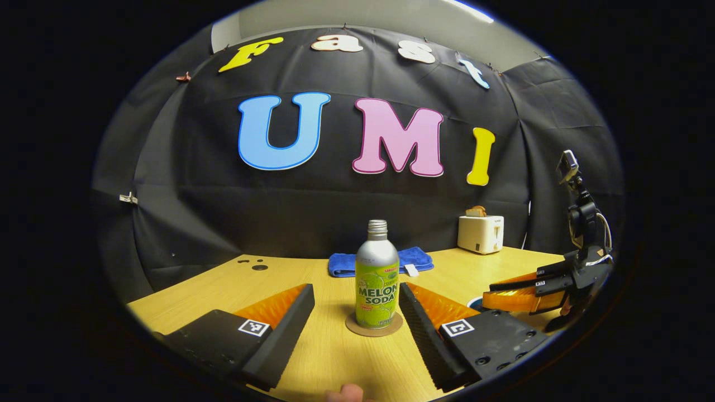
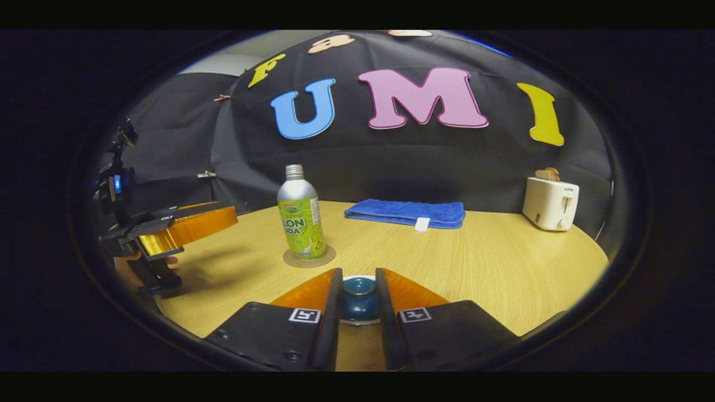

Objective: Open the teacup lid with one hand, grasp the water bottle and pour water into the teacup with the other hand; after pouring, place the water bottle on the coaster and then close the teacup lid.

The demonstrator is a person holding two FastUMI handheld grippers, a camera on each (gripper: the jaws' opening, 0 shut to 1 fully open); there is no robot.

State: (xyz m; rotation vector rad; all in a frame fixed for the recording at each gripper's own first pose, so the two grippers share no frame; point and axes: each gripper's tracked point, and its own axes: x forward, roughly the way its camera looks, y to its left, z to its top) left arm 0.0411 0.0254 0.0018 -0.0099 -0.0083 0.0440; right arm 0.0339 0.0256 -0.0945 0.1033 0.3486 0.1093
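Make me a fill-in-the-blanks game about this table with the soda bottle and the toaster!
1. The bottle stands upright on a round ____.
2. The folded towel lying behind the bottle is ____ in colour.
3. The white toaster stands on the wooden ____.
4. The left gripper has its fingers ____, one on each side of the bottle and apart from it.

Missing words: coaster; blue; table; open
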